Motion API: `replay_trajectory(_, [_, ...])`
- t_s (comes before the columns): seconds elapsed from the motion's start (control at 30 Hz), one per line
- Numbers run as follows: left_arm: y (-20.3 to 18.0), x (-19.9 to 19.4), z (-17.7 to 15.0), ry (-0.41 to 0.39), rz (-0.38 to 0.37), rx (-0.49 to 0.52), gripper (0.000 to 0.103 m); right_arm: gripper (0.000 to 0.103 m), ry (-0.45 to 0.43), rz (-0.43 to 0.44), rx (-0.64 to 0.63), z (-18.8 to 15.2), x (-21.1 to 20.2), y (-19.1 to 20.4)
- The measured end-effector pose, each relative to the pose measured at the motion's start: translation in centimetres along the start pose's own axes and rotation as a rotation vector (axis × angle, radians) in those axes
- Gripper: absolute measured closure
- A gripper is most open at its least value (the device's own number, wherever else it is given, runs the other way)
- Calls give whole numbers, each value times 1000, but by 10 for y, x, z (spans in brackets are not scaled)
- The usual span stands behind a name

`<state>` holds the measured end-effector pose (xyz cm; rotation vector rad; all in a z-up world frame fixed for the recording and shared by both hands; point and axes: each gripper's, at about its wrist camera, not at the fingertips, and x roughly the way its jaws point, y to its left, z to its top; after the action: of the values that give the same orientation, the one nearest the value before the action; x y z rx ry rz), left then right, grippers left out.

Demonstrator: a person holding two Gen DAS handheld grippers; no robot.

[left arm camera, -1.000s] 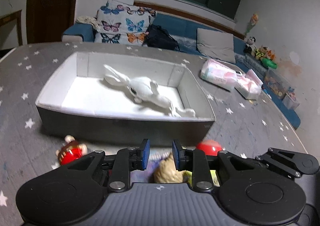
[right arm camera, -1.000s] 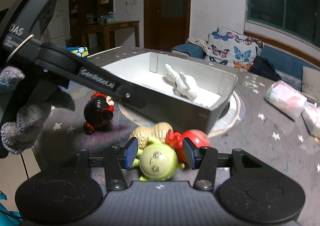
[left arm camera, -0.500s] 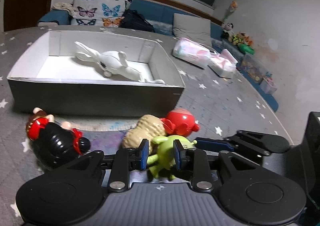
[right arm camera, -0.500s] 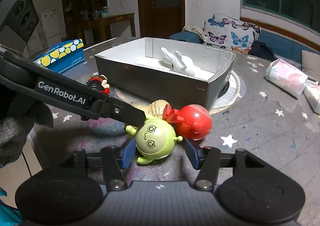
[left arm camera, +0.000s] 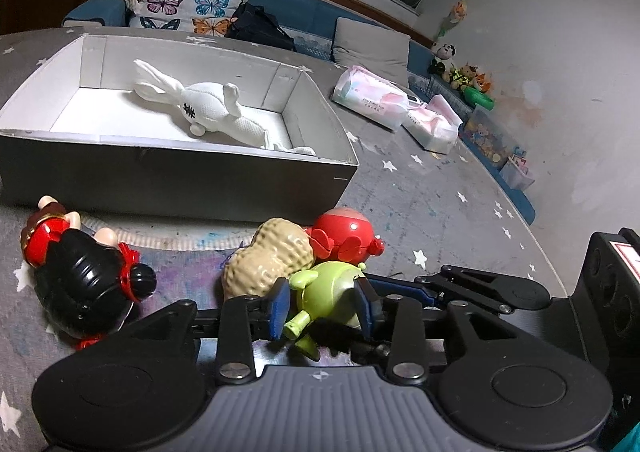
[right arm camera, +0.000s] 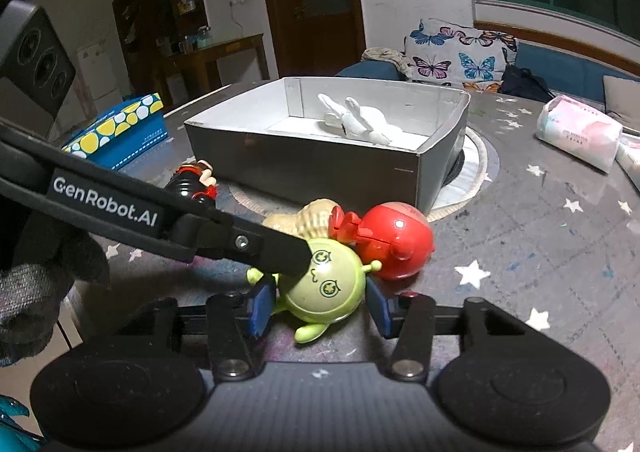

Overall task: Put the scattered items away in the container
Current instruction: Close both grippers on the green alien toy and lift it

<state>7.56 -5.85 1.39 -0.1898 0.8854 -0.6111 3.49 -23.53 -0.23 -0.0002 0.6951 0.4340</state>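
The container (left arm camera: pixel 176 176) held only the white rabbit (left arm camera: pixel 216 108). Four toys lay outside. Both grippers, left (left arm camera: pixel 322 302) just opening and right (right arm camera: pixel 318 306) just closing, bracketed the green toy (right arm camera: pixel 324 286) unpinched.

Your open grey box (left arm camera: pixel 176 176), white inside, sits on the star-patterned worktop (left arm camera: pixel 432 212) with a white cloth rabbit (left arm camera: pixel 208 108) lying on its side within. Before its near wall cluster four loose toys: a tan peanut (left arm camera: pixel 268 256), a red round figure (left arm camera: pixel 344 236) tipped over, a green round-headed doll (right arm camera: pixel 324 284) on its back, face showing, and off to one side a black-haired doll in red (left arm camera: pixel 76 272) lying down.
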Motion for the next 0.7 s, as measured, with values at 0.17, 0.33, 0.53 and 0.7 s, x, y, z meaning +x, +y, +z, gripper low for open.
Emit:
replay_trajectory(0.17, [-1,4,-3,23,-23,-13,65,54,-1,-7,0,0,0,2])
replay_trajectory(0.33, [-2,3,-3,29,-27,-10,66,55,-3,-11,1,-1,-1,3])
replay_trajectory(0.53, [-11,-8,-1,6,-45,22,66,55,-25,-28,-24,3,-15,8])
replay_trajectory(0.7, [-19,-24,13,-57,-59,41,67,55,-74,-47,-63,20,-29,11])
